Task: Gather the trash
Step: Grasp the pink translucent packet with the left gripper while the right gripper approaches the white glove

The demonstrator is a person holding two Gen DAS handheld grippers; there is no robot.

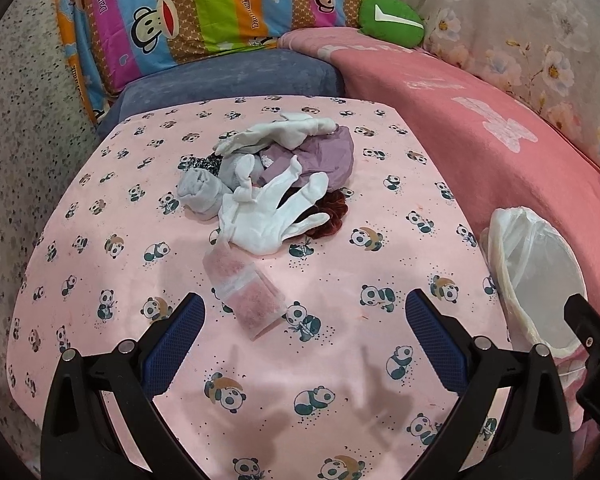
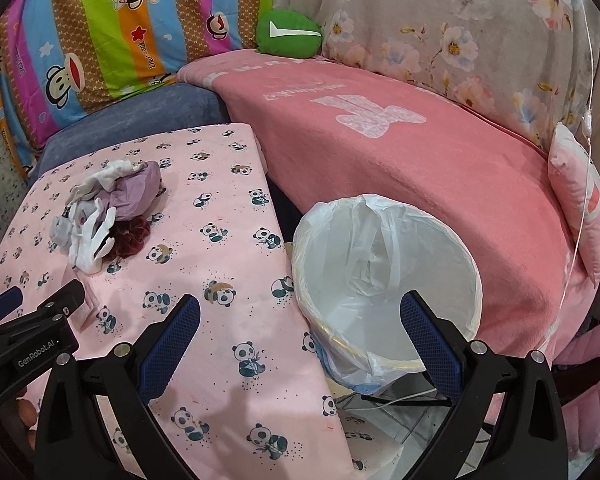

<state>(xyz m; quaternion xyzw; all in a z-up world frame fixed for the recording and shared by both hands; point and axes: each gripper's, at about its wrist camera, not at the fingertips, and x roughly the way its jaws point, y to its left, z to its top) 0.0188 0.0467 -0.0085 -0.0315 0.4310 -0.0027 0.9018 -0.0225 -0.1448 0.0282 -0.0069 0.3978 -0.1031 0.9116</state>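
Observation:
A heap of cloth scraps (image 1: 272, 176) lies on the pink panda-print table cover (image 1: 340, 272): white gloves (image 1: 272, 216), a purple rag, a grey sock and a dark red scrunchie. A pink sock (image 1: 244, 292) lies apart, just ahead of my left gripper (image 1: 305, 312), which is open and empty above the cover. The same heap (image 2: 108, 212) shows at the left of the right wrist view. My right gripper (image 2: 300, 314) is open and empty, hovering at the near rim of a bin lined with a white bag (image 2: 384, 280).
The bin (image 1: 536, 280) stands off the table's right edge, against a sofa under a pink blanket (image 2: 400, 152). A striped cartoon pillow (image 1: 204, 16), a green cushion (image 2: 290, 34) and a blue cushion (image 1: 236, 76) sit behind the table. Floor tiles show below the bin.

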